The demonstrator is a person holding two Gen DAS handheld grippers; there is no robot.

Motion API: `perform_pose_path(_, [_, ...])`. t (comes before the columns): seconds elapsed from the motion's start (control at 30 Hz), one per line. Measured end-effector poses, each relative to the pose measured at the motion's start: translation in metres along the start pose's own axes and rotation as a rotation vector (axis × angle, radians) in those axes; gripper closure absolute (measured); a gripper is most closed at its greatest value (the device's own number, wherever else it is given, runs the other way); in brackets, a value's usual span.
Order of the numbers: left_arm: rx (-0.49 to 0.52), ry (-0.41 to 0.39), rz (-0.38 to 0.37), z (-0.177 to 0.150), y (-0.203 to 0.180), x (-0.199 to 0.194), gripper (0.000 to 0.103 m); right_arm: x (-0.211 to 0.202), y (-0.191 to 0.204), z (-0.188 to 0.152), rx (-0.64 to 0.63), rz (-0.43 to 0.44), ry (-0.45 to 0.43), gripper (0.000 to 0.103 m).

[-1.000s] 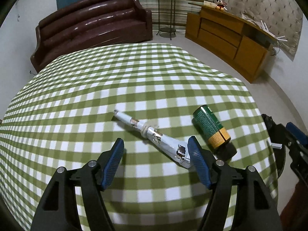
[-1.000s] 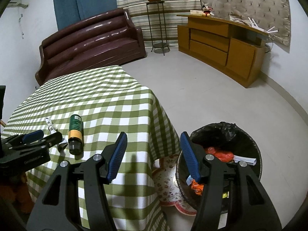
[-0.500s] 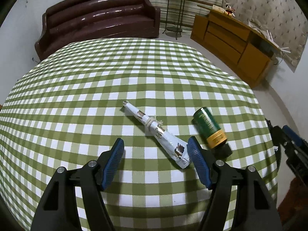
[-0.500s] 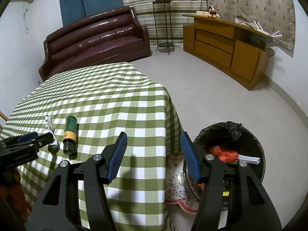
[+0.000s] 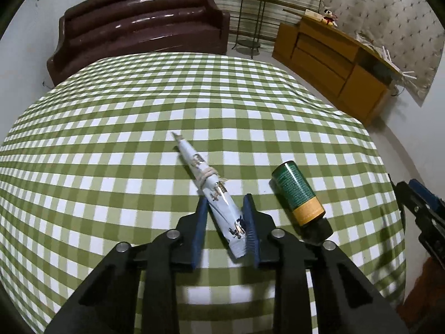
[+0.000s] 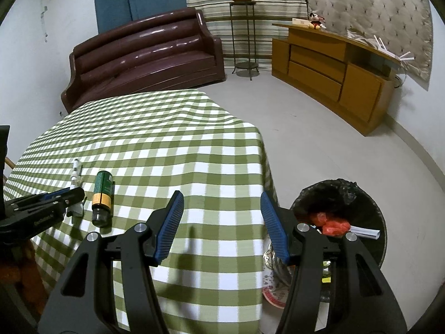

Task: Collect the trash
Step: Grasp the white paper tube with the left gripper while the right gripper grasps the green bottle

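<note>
Since the left gripper [image 5: 225, 224] has just closed on only the wide end of the wrapper [image 5: 214, 192], it may slip; the right gripper [image 6: 222, 224] stands half open, empty.

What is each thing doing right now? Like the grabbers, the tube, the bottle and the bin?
Left gripper: jaws just closed, shut on the tube.
Tube: squeezed flat, lying on the checked tablecloth.
Bottle: lying on its side, cap on, untouched.
Right gripper: open, empty.
Bin: upright on the floor, open, trash inside.
</note>
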State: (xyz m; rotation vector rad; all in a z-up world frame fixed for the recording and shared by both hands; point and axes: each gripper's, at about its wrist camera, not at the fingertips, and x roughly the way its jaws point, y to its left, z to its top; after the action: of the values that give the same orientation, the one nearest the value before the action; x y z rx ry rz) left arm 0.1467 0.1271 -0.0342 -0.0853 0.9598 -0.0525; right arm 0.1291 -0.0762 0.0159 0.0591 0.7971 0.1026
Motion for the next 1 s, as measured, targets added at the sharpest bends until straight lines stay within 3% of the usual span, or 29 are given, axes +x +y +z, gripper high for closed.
perform_pose_path(0.37, [0.069, -0.025, 0.046, -0.015, 0.02, -0.013, 0.082, -0.001, 0.053, 0.002, -0.067, 0.06, 0.008, 0.047])
perform_pose_path(0.67, [0.051, -0.039, 0.061, -0.027, 0.055, -0.025, 0.083, 0.012, 0.103, 0.004, -0.125, 0.114, 0.04, 0.047])
perform_pose_path(0.93, [0.036, -0.057, 0.094, -0.033, 0.079, -0.035, 0.083, 0.031, 0.133, 0.004, -0.169, 0.11, 0.081, 0.047])
perform_pose_path(1.0, [0.029, -0.056, 0.098, -0.033, 0.083, -0.035, 0.083, 0.036, 0.138, 0.002, -0.183, 0.106, 0.096, 0.051])
